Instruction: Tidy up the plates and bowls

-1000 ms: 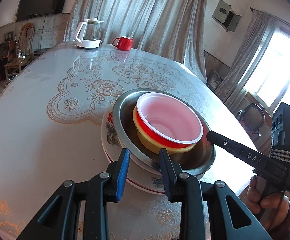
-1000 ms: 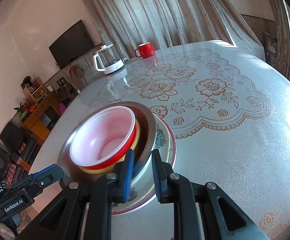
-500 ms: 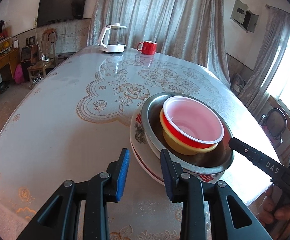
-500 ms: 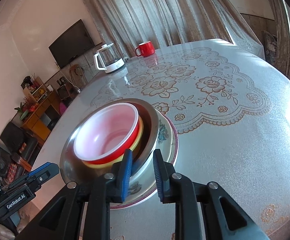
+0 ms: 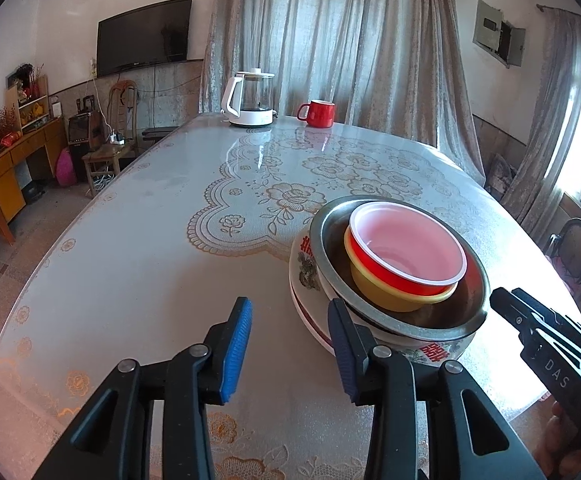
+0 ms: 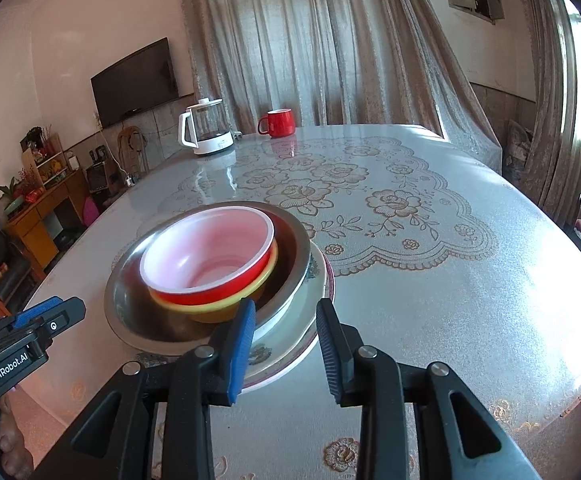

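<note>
A stack stands near the table's front edge: a red bowl (image 5: pixel 406 256) with a pink inside sits in a yellow bowl (image 5: pixel 386 296), inside a steel bowl (image 5: pixel 446 316), on a white flowered plate (image 5: pixel 306 276). The stack also shows in the right wrist view: red bowl (image 6: pixel 210 256), steel bowl (image 6: pixel 286 248), plate (image 6: pixel 290 340). My left gripper (image 5: pixel 290 344) is open and empty, just left of and in front of the stack. My right gripper (image 6: pixel 286 344) is open and empty, its jaws standing at the plate's near rim.
A white kettle (image 5: pixel 250 100) and a red mug (image 5: pixel 318 114) stand at the far end of the lace-patterned table (image 5: pixel 150 248). The other gripper shows at each view's lower side edge. Chairs and a wooden cabinet stand around the table.
Both grippers have opened and drawn back from the stack's rim. The left one has also swung left. The stack rests on the table.
</note>
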Motion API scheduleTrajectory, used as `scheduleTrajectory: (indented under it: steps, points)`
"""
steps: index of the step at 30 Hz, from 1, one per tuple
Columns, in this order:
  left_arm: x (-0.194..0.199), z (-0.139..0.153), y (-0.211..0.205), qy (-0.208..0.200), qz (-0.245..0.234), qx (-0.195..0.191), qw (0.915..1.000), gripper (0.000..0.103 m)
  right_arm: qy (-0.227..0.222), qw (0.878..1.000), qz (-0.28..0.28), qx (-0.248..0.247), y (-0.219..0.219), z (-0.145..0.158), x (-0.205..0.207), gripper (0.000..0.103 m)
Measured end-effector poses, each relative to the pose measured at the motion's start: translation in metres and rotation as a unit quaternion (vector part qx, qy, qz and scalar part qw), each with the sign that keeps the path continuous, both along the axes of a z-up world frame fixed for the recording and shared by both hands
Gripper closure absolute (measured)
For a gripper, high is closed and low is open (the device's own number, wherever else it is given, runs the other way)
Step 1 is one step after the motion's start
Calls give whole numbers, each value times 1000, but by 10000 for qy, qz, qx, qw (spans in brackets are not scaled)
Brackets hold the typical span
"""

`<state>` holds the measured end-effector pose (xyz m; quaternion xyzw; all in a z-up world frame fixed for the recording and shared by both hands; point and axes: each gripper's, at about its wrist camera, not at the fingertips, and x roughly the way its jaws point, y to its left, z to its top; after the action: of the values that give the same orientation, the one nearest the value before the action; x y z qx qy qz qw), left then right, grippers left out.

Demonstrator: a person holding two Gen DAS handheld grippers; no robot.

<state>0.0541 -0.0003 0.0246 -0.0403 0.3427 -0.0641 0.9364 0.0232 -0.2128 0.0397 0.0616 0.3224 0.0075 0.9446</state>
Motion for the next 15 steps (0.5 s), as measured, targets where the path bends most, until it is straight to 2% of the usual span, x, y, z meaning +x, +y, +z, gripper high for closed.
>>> scheduleTrajectory:
  steps: [3, 5, 10, 15]
  points:
    - [-3, 1, 1, -98, 118, -15, 9999, 56, -209, 9996, -107, -157, 7, 4, -9, 71]
    - [-4, 2, 1, -123, 160, -18, 9998, 54, -363, 9987, -137, -327, 15, 7, -14, 62]
    - [-5, 1, 1, -166, 184, 32, 9997, 53, -461, 9979, -99, -441, 24, 8, -17, 62]
    - [-9, -1, -1, -246, 198, 76, 9995, 46, -391, 9984, -138, -396, 24, 6, -15, 62]
